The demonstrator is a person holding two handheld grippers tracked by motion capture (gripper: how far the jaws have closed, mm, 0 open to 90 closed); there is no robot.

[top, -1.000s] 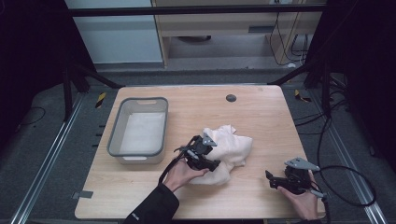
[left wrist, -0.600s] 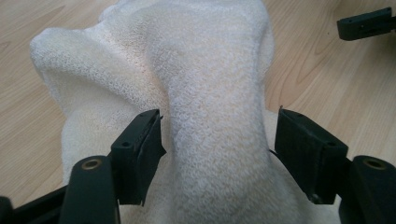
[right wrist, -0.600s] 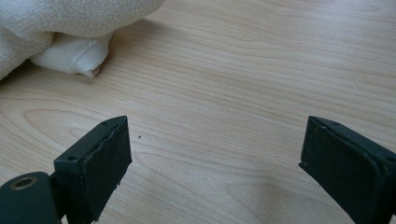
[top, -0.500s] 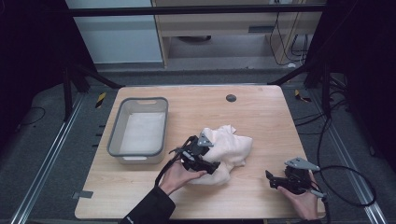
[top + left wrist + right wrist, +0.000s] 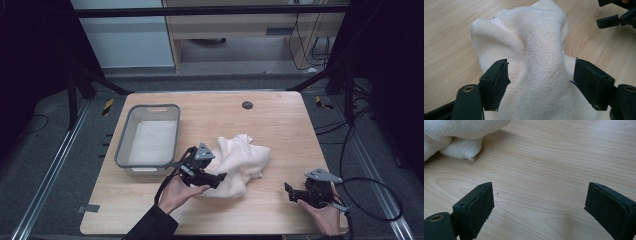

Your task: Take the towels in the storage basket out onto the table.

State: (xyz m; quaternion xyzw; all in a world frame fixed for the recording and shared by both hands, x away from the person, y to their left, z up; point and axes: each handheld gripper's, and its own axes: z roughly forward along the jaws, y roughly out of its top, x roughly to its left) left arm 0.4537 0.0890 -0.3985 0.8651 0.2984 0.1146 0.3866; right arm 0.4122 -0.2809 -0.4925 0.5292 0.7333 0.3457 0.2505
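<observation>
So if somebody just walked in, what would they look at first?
Probably the crumpled cream fluffy towel in a heap in the middle of the light wooden table. The left gripper has its black fingers open on either side of a raised fold of it. The empty grey plastic tub sits just to the left, and the right gripper waits open over bare wood near the front right corner.

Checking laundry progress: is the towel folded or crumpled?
Crumpled: the towel lies in a bunched heap with uneven folds on the table, between the left gripper's open jaws.
</observation>
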